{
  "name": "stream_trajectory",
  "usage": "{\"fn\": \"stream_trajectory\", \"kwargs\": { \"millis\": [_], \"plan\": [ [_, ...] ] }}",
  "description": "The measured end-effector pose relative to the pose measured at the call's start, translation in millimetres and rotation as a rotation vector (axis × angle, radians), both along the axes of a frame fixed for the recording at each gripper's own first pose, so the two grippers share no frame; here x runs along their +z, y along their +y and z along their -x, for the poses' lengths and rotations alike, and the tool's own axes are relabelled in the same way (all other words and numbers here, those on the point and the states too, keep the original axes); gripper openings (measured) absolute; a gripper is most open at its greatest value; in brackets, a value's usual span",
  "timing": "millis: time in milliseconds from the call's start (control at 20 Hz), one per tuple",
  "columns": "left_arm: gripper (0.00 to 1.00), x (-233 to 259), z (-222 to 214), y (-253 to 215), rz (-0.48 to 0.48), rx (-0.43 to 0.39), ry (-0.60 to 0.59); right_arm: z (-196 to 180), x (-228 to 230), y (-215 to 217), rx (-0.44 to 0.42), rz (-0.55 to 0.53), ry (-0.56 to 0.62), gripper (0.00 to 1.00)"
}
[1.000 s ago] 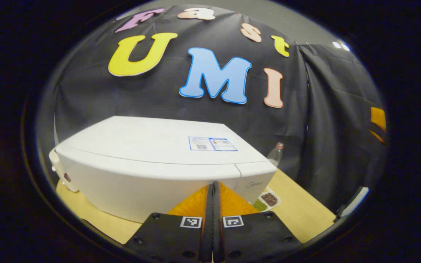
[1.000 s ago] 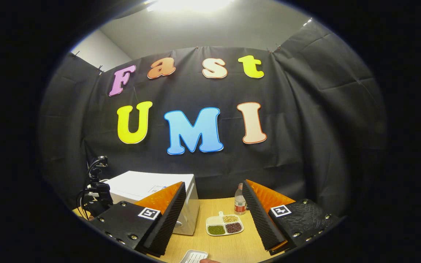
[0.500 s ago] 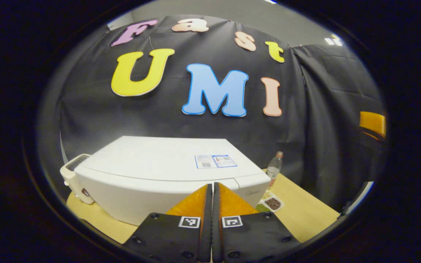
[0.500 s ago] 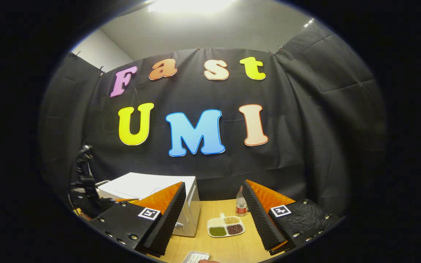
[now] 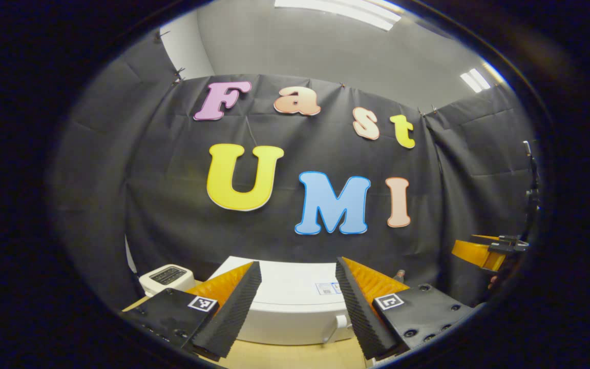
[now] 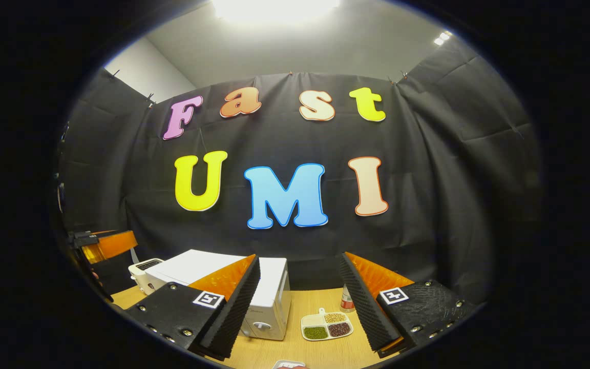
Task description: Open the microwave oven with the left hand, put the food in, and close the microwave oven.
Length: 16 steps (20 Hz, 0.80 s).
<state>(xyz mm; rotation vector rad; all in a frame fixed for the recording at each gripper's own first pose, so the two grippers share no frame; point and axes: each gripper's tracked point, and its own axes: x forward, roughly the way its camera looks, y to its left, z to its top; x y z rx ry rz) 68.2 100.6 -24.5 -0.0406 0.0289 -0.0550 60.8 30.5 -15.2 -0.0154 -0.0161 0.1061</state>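
The white microwave (image 5: 290,307) stands on the wooden table with its door closed, straight ahead of my left gripper (image 5: 298,264), which is open with nothing between its fingers. In the right gripper view the microwave (image 6: 274,300) sits left of centre. To its right lies the food, a white divided plate (image 6: 327,326) of green, brown and tan beans. My right gripper (image 6: 299,257) is open and empty, hanging above the table before the plate. The left gripper (image 6: 105,246) appears far left in that view. The right gripper (image 5: 482,251) appears far right in the left gripper view.
A white toaster (image 5: 167,277) stands left of the microwave. A plastic bottle (image 6: 347,303) stands behind the plate, partly hidden by a finger. A small white object (image 6: 287,365) lies at the table's (image 6: 295,353) near edge. Black cloth walls close the back and sides.
My left gripper went from shut to open and drew back from the microwave, tilting upward. The right gripper shifted slightly and stayed open.
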Motion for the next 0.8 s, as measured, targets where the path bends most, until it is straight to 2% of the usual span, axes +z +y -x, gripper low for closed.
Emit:
{"fn": "stream_trajectory", "kwargs": {
  "millis": [450,750,800],
  "plan": [
    [0.96,29,24,34,0.014,0.011,-0.043,15,21,34,0.015,0.009,-0.040,0.94],
    [0.96,35,27,36,-0.002,-0.034,-0.046,22,22,51,0.025,-0.009,-0.021,0.95],
    [0.96,35,28,37,-0.002,-0.041,-0.046,14,26,52,0.021,-0.009,-0.024,0.95]
  ]
}}
